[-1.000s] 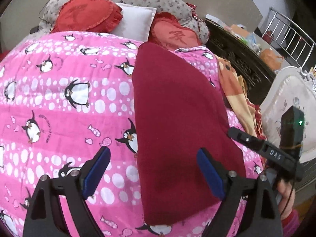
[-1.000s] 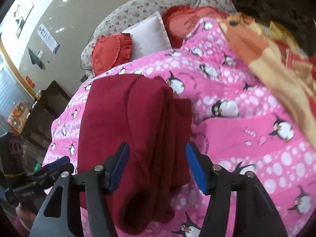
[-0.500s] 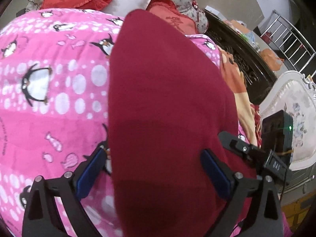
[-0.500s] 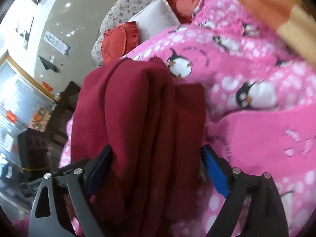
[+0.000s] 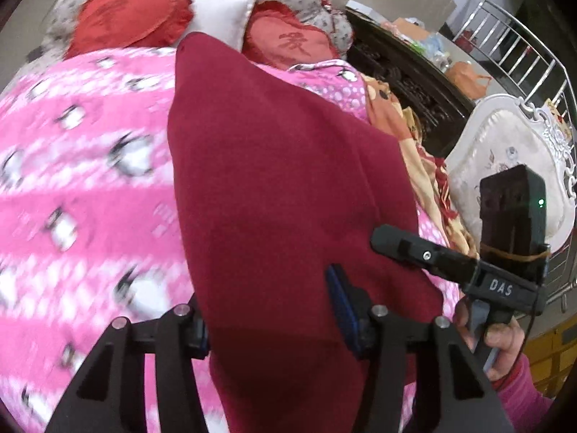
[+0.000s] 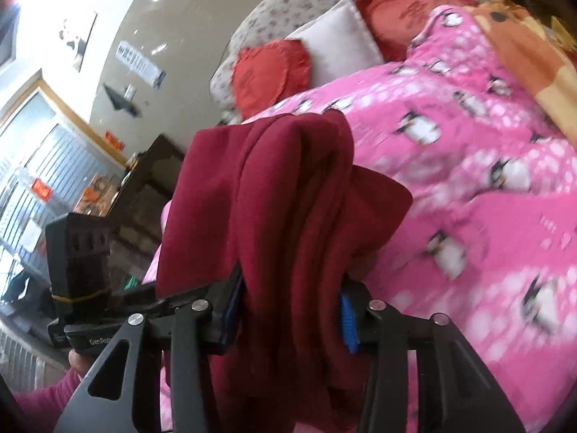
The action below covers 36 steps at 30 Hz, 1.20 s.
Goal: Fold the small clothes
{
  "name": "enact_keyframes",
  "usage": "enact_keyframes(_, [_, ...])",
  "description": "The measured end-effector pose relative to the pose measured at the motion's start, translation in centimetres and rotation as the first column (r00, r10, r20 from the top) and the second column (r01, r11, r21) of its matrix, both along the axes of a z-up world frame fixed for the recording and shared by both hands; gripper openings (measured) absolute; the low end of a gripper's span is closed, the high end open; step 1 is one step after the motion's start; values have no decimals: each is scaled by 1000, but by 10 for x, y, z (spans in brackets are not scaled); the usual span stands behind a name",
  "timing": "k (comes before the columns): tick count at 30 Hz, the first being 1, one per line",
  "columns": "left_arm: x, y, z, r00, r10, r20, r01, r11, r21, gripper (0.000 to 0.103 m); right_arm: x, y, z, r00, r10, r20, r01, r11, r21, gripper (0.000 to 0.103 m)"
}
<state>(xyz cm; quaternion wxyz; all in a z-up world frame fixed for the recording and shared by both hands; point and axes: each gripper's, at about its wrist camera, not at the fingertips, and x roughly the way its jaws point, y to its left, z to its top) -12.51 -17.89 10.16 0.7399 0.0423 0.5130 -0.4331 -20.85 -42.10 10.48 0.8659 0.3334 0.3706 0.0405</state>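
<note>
A dark red garment (image 5: 274, 166) stretches lengthwise over the pink penguin quilt (image 5: 90, 198). Its near end fills the gap of my left gripper (image 5: 272, 321), whose jaws are closing and pinch the cloth between the blue pads. In the right wrist view the same garment (image 6: 288, 187) is bunched in thick folds and raised off the quilt (image 6: 487, 180). My right gripper (image 6: 288, 310) has its jaws closing too, and they squeeze that bundle. A hand (image 5: 505, 339) in a pink sleeve holds the right gripper's handle beside the garment's right edge.
Red heart cushions (image 5: 126, 18) and a white pillow (image 5: 220, 14) lie at the bed's head. An orange blanket (image 5: 396, 119) runs along the bed's right side. Beyond it are a dark carved cabinet (image 5: 407, 75), a white padded chair (image 5: 505, 151) and a metal railing (image 5: 523, 54).
Both grippers stood open over the flat garment a second ago. They pushed in around its near end, the jaws narrowed onto the cloth, and the garment has come up off the quilt.
</note>
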Motion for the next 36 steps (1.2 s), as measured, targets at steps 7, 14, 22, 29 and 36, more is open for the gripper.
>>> enact_keyframes(7, [-21, 50, -31, 999, 46, -1, -46, 994, 100, 55, -7, 63, -28, 993, 49, -108, -50, 999, -9, 29])
enact_keyframes(14, [-25, 77, -39, 986, 157, 53, -161, 983, 87, 71, -43, 92, 13, 992, 45, -116, -69, 973, -220, 26])
enact_keyframes(22, [-34, 102, -17, 948, 262, 182, -271, 962, 24, 84, -41, 166, 27, 960, 259, -103, -279, 892, -355, 1])
enact_keyframes(29, [-45, 109, -14, 916, 315, 248, -325, 946, 0, 86, -54, 155, -38, 960, 133, -246, -216, 912, -349, 0])
enact_keyframes(36, [-55, 108, -1, 887, 318, 336, -335, 942, -6, 86, -76, 156, -14, 982, 100, -158, -150, 928, -341, 0])
